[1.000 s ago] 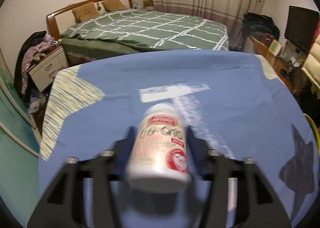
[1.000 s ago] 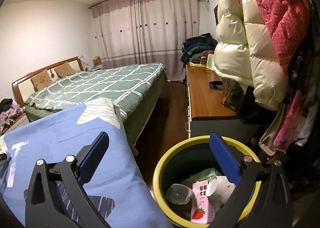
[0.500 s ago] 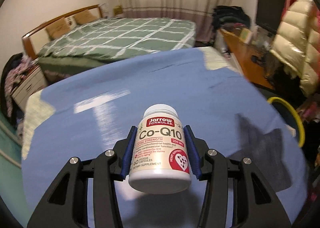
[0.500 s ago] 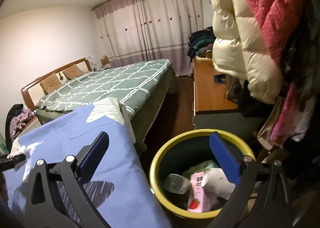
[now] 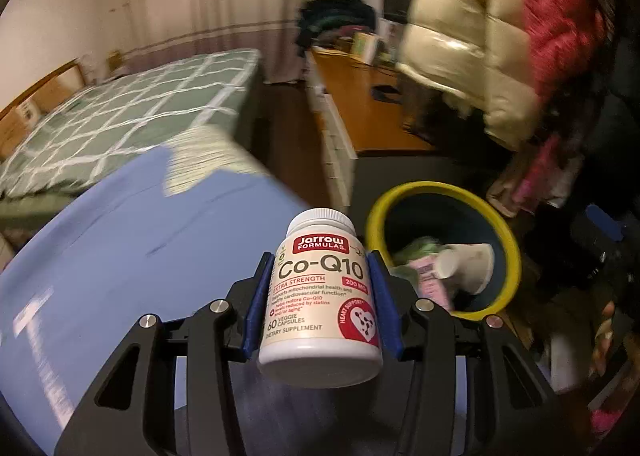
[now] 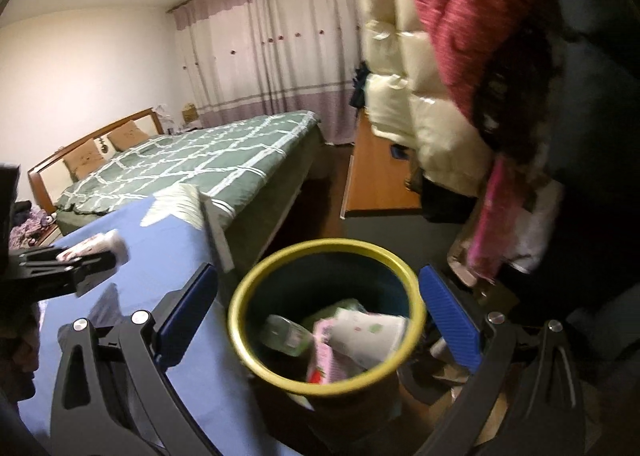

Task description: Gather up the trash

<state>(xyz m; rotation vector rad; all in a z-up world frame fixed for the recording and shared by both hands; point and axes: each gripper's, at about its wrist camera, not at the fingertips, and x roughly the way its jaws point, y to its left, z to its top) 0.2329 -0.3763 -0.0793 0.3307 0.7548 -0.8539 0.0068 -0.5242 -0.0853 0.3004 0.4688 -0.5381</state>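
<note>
Though partly full, bin (image 5: 440,192) beside table (image 5: 120,248)

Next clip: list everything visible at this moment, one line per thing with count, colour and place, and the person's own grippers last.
supplement bottle: 1, white with red label, clamped in the left gripper, over the blue cloth's edge
trash bin: 1, dark with yellow rim, on the floor beside the blue cloth, holding cartons, a cup and a clear bottle
blue cloth: 1, blue with pale patches, covering the near surface
bed: 1, green checked cover, wooden headboard, behind the cloth
curtains: white and mauve, far wall
wooden desk: 1, brown, right of the bed
puffer jackets: 2, cream and red, hanging at right
left gripper: black, blue pads, shut on the bottle
right gripper: black, blue pads, open, over the bin
</note>
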